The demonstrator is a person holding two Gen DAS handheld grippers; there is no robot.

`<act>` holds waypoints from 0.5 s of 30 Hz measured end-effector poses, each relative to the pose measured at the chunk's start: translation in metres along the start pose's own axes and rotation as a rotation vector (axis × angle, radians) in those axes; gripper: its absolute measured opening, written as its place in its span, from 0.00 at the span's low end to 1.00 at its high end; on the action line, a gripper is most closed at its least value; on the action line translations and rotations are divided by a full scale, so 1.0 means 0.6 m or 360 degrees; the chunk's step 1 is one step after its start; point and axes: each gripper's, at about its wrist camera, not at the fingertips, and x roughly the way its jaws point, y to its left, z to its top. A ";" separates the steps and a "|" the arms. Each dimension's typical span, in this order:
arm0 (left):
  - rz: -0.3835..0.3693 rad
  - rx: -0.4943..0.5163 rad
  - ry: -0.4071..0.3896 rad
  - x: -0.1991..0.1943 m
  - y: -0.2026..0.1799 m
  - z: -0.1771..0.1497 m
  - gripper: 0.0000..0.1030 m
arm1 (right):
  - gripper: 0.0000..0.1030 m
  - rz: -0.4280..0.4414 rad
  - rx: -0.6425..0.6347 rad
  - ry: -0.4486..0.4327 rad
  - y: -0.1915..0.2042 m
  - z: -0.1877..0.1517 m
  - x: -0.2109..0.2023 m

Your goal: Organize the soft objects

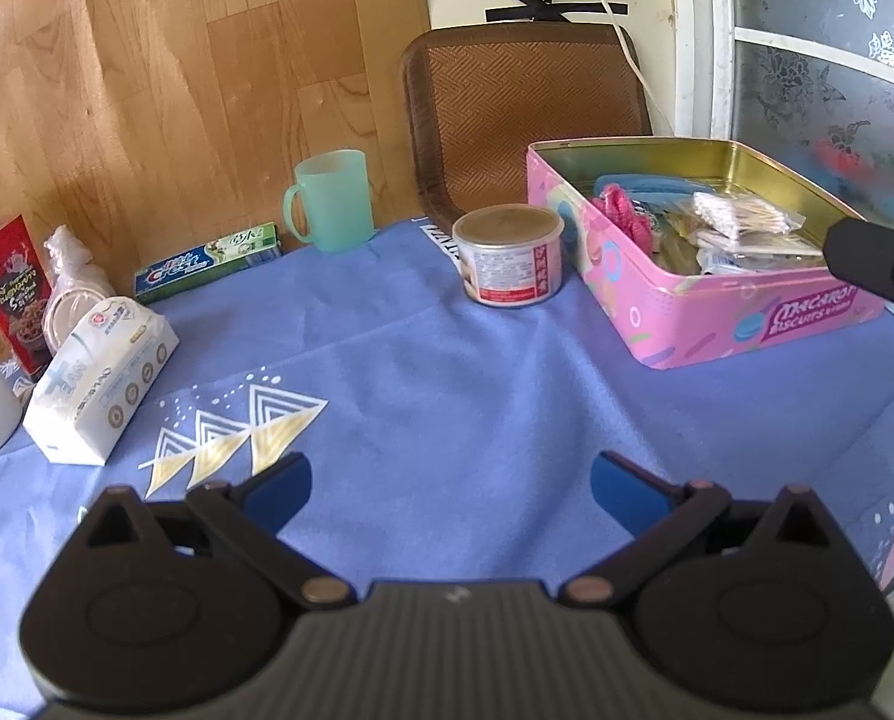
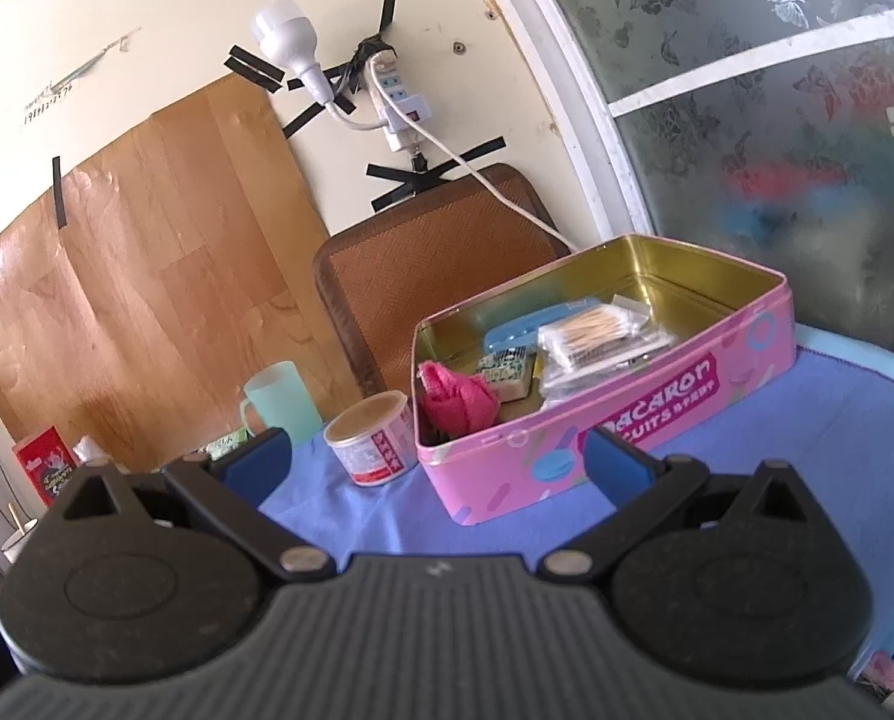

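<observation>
Both our left gripper [image 1: 450, 489] and right gripper [image 2: 435, 459] gape empty near the open pink rectangular tin [image 1: 741, 324] holding a crumpled pink cloth [image 2: 456, 399].

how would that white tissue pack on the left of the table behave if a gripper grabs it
The tissue pack looks soft: its plastic wrap is creased and bulged, so it would likely squash between the fingers rather than resist. It probably weighs little for its bulk. The glossy wrap may slip a bit, so a mid-body pinch seems safest. The left gripper stands open and empty over the blue cloth.

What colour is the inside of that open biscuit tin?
Shiny gold inside the pink rectangular metal biscuit tin; clearest in the right wrist view.
</observation>
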 end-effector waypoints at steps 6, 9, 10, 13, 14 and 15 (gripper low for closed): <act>0.0008 0.0013 -0.0010 0.002 0.001 0.001 1.00 | 1.00 -0.0013 -0.0038 -0.0013 0.004 0.000 -0.003; 0.0020 0.0018 -0.0016 0.001 0.001 0.001 1.00 | 1.00 -0.0016 -0.0039 -0.0023 0.004 0.000 -0.005; 0.0020 0.0022 -0.0018 0.002 0.003 0.001 1.00 | 1.00 -0.0014 -0.0041 -0.0024 0.004 0.000 -0.005; 0.0020 0.0015 -0.0021 0.003 0.008 0.003 1.00 | 1.00 -0.0014 -0.0040 -0.0020 0.003 0.001 -0.005; 0.0020 0.0011 -0.0020 0.003 0.009 0.003 1.00 | 1.00 -0.0014 -0.0038 -0.0022 0.002 0.001 -0.005; 0.0021 0.0009 -0.0019 0.004 0.011 0.003 1.00 | 1.00 -0.0012 -0.0040 -0.0023 0.003 0.001 -0.005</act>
